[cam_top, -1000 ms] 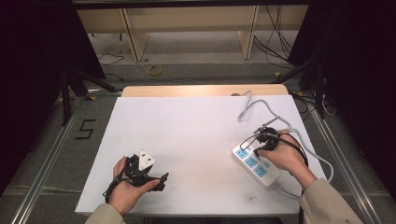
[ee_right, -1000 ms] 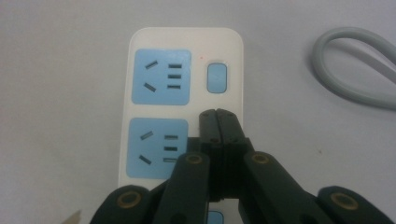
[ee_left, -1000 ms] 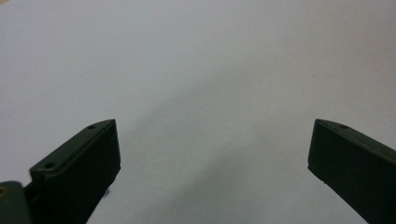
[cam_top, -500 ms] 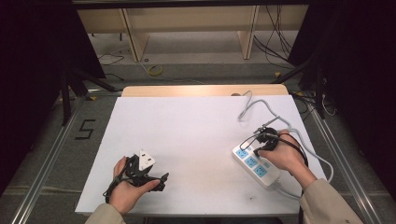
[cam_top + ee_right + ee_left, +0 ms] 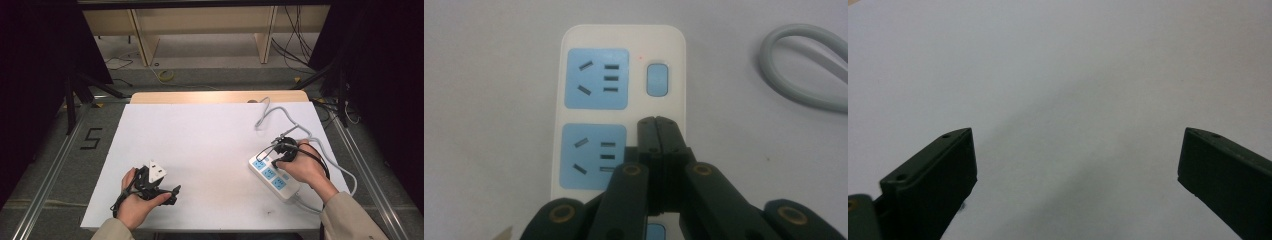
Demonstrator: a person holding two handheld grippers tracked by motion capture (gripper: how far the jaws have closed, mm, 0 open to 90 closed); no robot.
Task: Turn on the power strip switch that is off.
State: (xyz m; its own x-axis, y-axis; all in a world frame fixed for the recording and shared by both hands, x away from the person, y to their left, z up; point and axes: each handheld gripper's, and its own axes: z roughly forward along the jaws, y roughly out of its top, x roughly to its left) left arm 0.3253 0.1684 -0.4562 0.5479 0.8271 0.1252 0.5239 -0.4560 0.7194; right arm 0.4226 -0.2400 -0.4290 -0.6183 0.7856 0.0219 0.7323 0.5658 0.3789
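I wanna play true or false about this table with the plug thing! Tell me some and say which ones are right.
1. The right hand-held gripper has its jaws pressed together over the white power strip. True.
2. The left hand-held gripper is holding a plug. False: its jaws stand wide apart over bare white table.
3. The power strip's sockets are blue. True.
4. The power strip lies on the person's left side. False: it lies on the right, under the right hand.
5. A grey cable curls beside the strip. True.
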